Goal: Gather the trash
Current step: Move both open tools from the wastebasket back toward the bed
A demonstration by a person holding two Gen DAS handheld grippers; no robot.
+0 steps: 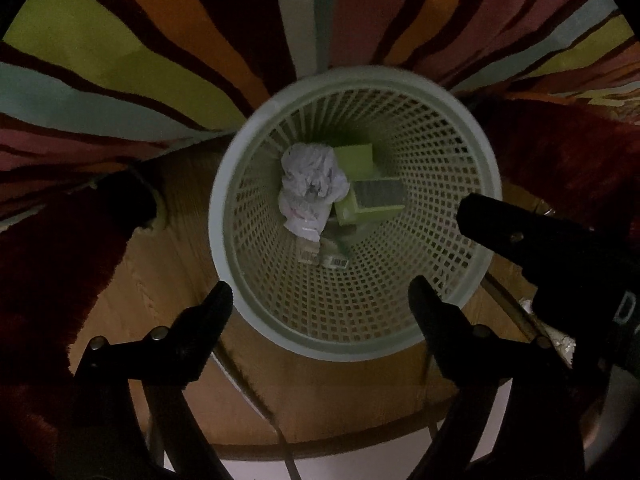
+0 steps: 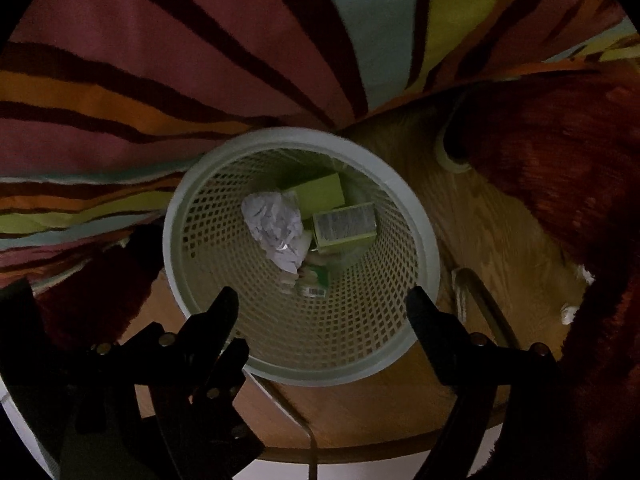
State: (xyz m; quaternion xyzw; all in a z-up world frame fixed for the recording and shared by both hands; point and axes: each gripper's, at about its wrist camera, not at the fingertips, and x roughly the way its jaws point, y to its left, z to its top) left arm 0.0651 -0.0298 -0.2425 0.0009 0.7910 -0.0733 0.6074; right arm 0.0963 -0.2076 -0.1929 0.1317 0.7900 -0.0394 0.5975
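The crumpled white paper wad [image 1: 310,184] sits at the bottom of the pale green mesh plastic wastebasket [image 1: 256,152], next to lime green cardboard boxes [image 1: 370,200]. Both the left gripper [image 1: 320,300] and right gripper [image 2: 322,306] hover overhead, fingers apart and empty, so probably just dropped.

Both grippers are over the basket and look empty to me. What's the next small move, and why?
Probably lift both away and look for more trash. The left gripper and right gripper hang open and empty above the mesh basket, and the crumpled paper and green boxes already lie at its bottom.
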